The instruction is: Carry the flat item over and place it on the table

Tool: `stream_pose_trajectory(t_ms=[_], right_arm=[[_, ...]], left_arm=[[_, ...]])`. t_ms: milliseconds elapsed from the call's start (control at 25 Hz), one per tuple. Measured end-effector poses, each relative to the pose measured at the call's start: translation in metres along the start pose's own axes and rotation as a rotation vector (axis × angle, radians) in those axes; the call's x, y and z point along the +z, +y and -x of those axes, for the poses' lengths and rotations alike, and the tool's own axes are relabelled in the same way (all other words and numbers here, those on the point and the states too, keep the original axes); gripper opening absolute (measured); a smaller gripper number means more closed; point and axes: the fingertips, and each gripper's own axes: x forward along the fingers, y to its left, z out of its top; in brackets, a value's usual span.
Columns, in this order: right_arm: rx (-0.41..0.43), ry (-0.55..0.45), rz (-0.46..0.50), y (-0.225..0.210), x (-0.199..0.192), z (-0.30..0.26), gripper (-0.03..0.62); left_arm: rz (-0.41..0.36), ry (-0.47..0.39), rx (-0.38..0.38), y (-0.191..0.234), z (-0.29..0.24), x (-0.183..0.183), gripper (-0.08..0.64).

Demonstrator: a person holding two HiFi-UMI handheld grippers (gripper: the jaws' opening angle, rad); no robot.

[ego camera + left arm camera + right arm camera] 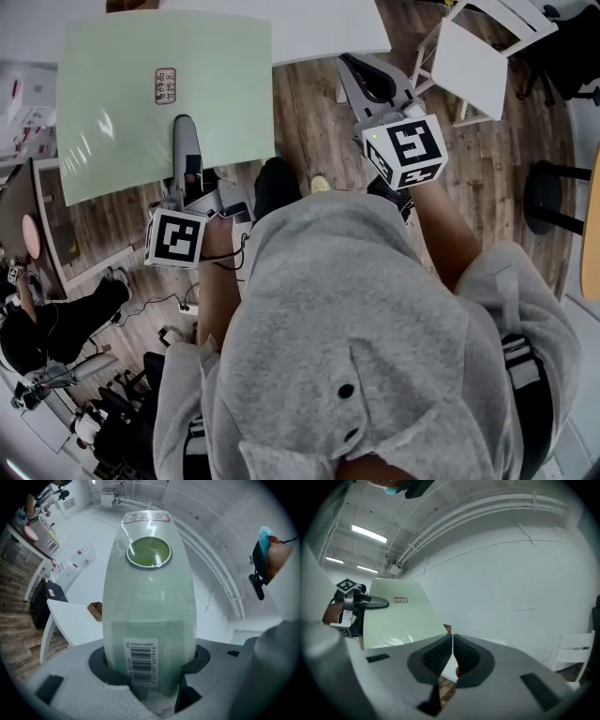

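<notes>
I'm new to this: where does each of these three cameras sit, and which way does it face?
Head view: on the person's head, looking steeply down at the wood floor; shows the grey hooded top, left gripper and right gripper.
Left gripper view: on the left gripper, looking along the pale green flat board clamped in its jaws.
Right gripper view: on the right gripper, jaws together, empty, facing a white wall.
Shared: head and right gripper views both show the left gripper holding the board.
</notes>
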Motion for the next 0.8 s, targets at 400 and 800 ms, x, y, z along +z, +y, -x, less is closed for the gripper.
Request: stream_pose_trajectory(t_ms=[400,800], right_arm=[[-0.001,-0.011,-0.002,-0.002,0.001,0.001,0.028],[-0.02,-0.016,-0.002,-0.015,-0.003,-0.005,0.028]], left_arm=[[-0.001,-0.006,0.005,-0.001,0.0,0.0,0.276],[-0.001,0.004,-0.005,0.001,-0.019,-0.007,0.276]])
